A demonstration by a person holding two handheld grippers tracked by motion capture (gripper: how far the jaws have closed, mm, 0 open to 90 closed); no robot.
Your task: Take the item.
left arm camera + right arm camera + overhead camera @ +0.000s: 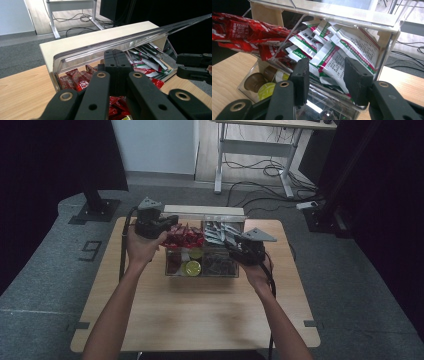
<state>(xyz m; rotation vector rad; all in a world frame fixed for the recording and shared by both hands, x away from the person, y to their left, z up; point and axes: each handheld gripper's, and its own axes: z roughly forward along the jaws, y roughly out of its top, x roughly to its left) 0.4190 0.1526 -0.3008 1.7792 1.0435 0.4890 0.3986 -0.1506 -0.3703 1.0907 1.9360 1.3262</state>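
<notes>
Right fingers [358,82]: spread apart, one to each side of the white sachets [342,55]; nothing clamped.
Left fingers [117,67]: pressed together, at the raised clear lid [130,41]; cannot tell if they pinch its edge.
Right gripper [235,247]: over the right side of the clear box [200,272], grey plate on top.
Left gripper [167,224]: at the box's back left corner.
Bench [200,315]: light wood, bare in front of the box.
Room: grey carpet [45,270], white wall, dark curtains to both sides.
Around: a white-legged desk [260,140] beyond, loose cables [270,170] on the floor under it; a black stand base [95,210] at far left.
In the way: lid tilted up over the back compartments.
Box, back left: red packets [244,32], heaped.
Box, back right: the white sachets, standing on edge.
Box, front: round capsules [259,86], brown and yellow-green; dark contents at front right, unclear.
</notes>
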